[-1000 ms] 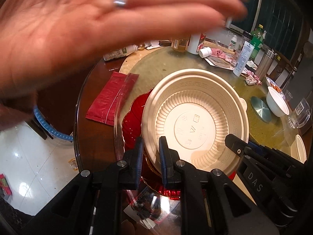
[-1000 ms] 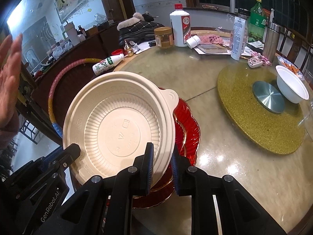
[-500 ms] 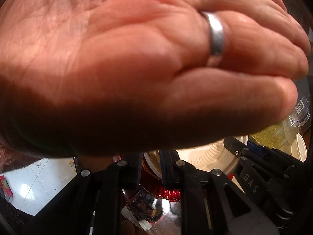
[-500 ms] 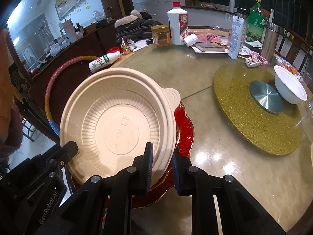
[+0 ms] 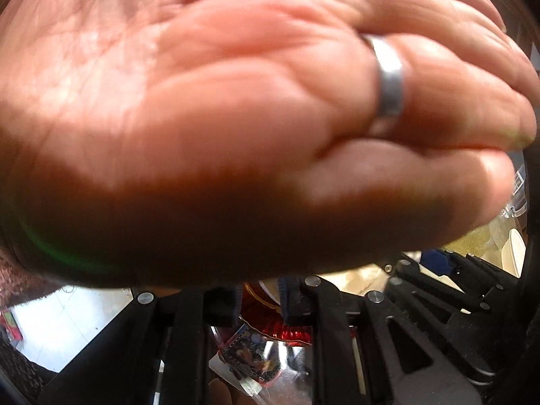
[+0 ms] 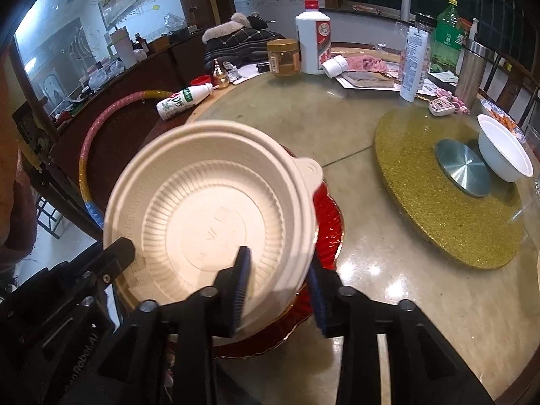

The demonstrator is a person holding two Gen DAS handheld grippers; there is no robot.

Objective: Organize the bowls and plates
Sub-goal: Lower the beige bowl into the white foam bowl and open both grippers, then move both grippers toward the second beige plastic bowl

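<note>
A cream disposable bowl (image 6: 216, 222) sits tilted on a red plate (image 6: 329, 222) with a gold rim, near the table's front edge. My right gripper (image 6: 278, 292) straddles the bowl's near rim, one pad inside and one outside. Its jaws are opening and the pads stand off the rim. My left gripper (image 5: 261, 300) is shut on the bowl's rim (image 5: 270, 292), a sliver of cream between its pads. Its black body (image 6: 118, 253) shows at the bowl's left edge. A person's open hand (image 5: 236, 118) with a ring covers most of the left wrist view.
A gold glitter turntable (image 6: 449, 202) with a steel hub lies to the right, a white bowl (image 6: 503, 155) on it. Bottles (image 6: 312, 37), a jar (image 6: 283, 57), a steel cup (image 6: 472, 67) and papers crowd the far side. A hoop (image 6: 101, 128) leans at the left.
The hand swept in front of the left camera and now hides nearly all of it. My right jaws have spread off the bowl's rim. The bowl has shifted slightly.
</note>
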